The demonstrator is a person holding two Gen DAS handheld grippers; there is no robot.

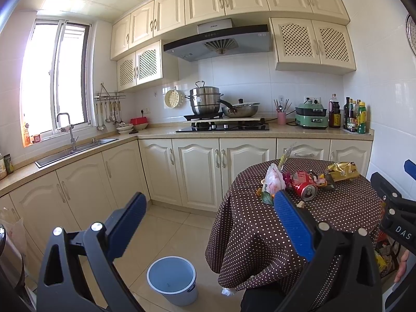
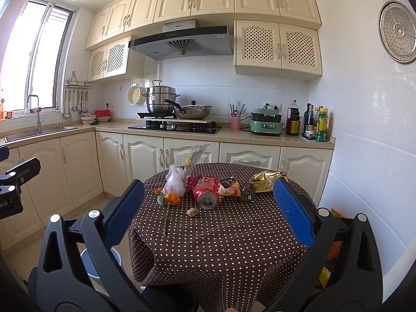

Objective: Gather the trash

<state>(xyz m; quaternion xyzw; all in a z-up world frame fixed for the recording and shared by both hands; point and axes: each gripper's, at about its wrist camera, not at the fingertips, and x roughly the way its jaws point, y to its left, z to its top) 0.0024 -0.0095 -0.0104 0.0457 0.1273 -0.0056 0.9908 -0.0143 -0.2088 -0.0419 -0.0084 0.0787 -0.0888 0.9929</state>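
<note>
Both grippers spread wide, nothing held. Left gripper [image 1: 209, 209] hangs over the floor left of the table [image 1: 338, 215], its right finger overlapping the table edge in view. Right gripper [image 2: 209, 197] faces the table head-on.

Trash sits clustered on the far half of the dotted cloth: crushed red can [image 2: 207, 192] on its side, white plastic bag [image 2: 174, 182] left of it, gold wrapper [image 2: 265, 180] to the right, orange peel [image 2: 172, 199] by the bag.

Only the right view shows the thin stem [image 2: 166, 217] and small crumpled scrap [image 2: 192, 212] clearly (the left gripper's finger hides most of that spot). Only the left view shows the whole bucket [image 1: 171, 280], standing on the floor just beside the table; the right view catches just its rim.
</note>
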